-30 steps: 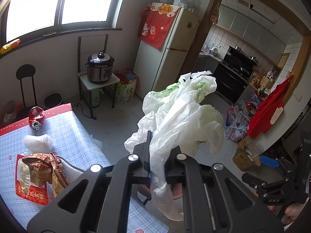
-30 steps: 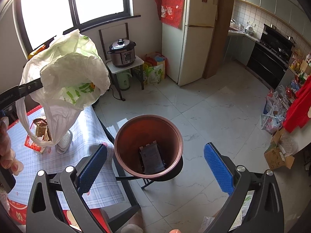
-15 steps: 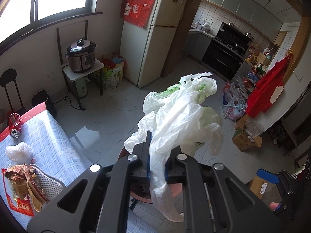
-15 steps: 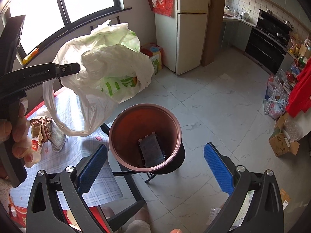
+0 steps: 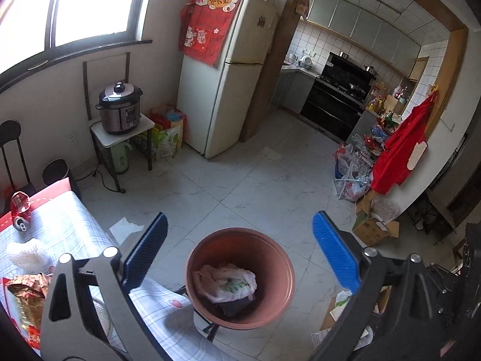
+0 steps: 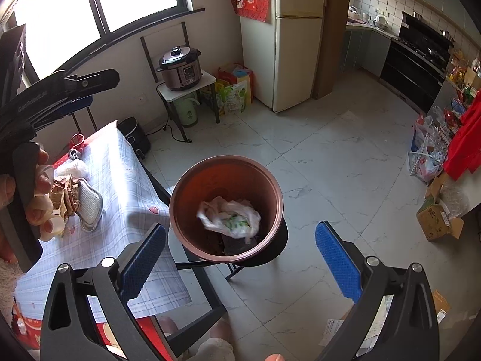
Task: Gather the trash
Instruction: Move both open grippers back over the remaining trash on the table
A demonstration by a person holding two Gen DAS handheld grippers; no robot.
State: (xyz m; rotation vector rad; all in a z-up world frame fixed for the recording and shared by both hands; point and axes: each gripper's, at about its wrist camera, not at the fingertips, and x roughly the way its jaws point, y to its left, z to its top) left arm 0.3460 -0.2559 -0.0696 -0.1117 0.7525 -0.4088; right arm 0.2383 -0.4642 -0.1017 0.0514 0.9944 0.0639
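A pale marble-tiled floor (image 5: 270, 186) runs from a window wall past a cream fridge (image 5: 228, 84) to a kitchen, and at the left edge stands a table (image 6: 126, 180) under a blue checked cloth. The left gripper (image 5: 240, 258) is opening, its two blue pads (image 5: 147, 249) spread wide with nothing between them; it hangs above the one brown bin (image 5: 240, 276). In the right wrist view that same tool shows at far left, gripped by a hand (image 6: 36, 198). The right gripper (image 6: 240, 267) likewise stands wide apart and empty, its pads flanking the bin from above. On the table lie one crushed red can (image 5: 20, 210), one white foam net (image 5: 28, 255), one crumpled brown snack wrapper (image 6: 64, 194) and one mesh-patterned item (image 6: 88, 210) beside it. One white plastic bag (image 6: 230, 218), crumpled, translucent and printed with green, lies inside the bin on top of something dark. A single pressure cooker (image 5: 120, 108) sits on a small stand by the wall.
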